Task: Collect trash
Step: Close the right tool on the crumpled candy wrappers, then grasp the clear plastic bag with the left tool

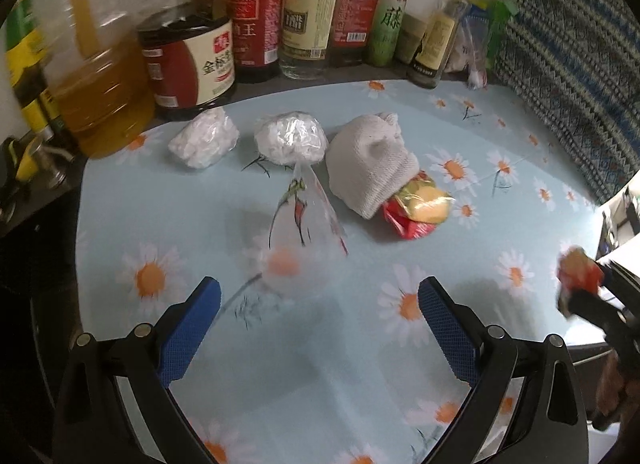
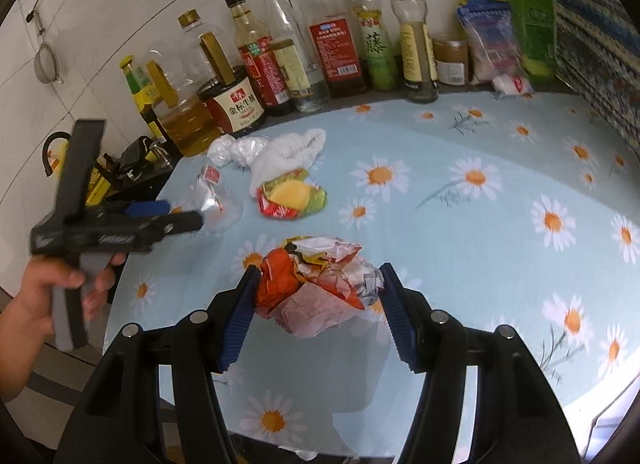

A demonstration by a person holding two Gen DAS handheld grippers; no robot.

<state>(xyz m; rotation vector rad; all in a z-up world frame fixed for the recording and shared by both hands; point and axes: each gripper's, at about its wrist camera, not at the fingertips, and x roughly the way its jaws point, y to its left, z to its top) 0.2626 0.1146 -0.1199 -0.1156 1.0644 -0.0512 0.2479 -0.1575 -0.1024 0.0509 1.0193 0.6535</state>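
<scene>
Our right gripper (image 2: 316, 284) has its jaws clamped on one crumpled wrapper wad (image 2: 320, 284), held above the worktop (image 2: 460, 224). Our left gripper (image 1: 318, 304) has its jaws apart; the clear plastic bag (image 1: 304, 216) lies straight ahead, long axis pointing away. Beyond lie two white plastic balls (image 1: 204, 138), one cloth (image 1: 370, 162) and one red-yellow wrapper (image 1: 416, 210).

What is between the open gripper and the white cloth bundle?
In the left wrist view, a clear plastic bag lies on the table between the left gripper and the white cloth bundle, slightly to the left of it.
</scene>
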